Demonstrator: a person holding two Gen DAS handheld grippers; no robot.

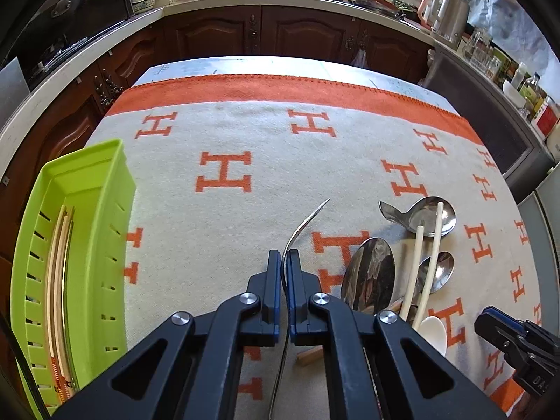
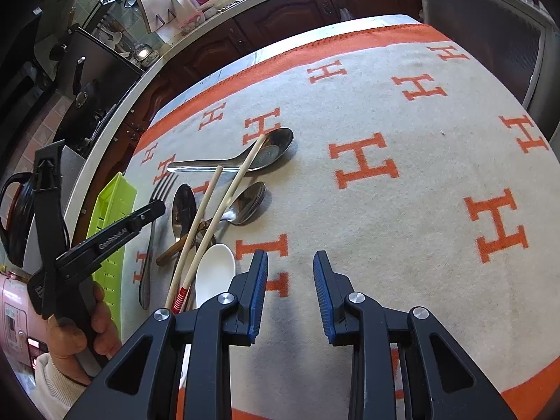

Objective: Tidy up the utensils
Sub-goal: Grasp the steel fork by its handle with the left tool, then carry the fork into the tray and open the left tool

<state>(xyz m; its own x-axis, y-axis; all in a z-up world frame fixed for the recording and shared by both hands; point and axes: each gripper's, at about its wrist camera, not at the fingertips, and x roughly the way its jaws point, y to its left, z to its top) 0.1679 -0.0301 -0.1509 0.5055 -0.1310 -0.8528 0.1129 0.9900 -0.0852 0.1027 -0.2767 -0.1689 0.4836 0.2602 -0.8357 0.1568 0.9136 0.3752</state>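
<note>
My left gripper point(image 1: 284, 255) is shut on a metal fork point(image 1: 303, 225), held edge-on above the cloth; the fork's tines show in the right wrist view point(image 2: 163, 183). A green slotted tray point(image 1: 105, 189) at the left holds chopsticks point(image 1: 59, 262). To the right lies a pile: a metal soup spoon point(image 1: 425, 215), a large metal spoon point(image 1: 371, 273), a smaller spoon point(image 1: 441, 269), two pale chopsticks point(image 1: 432, 255) and a white ceramic spoon point(image 1: 435, 332). My right gripper point(image 2: 290, 262) is open and empty over bare cloth, right of the pile point(image 2: 224, 189).
The table is covered by a grey cloth with orange H marks point(image 1: 224, 171) and an orange border. Dark wood cabinets point(image 1: 297, 35) and a cluttered counter run behind. A wooden-handled utensil point(image 2: 175, 248) lies under the pile.
</note>
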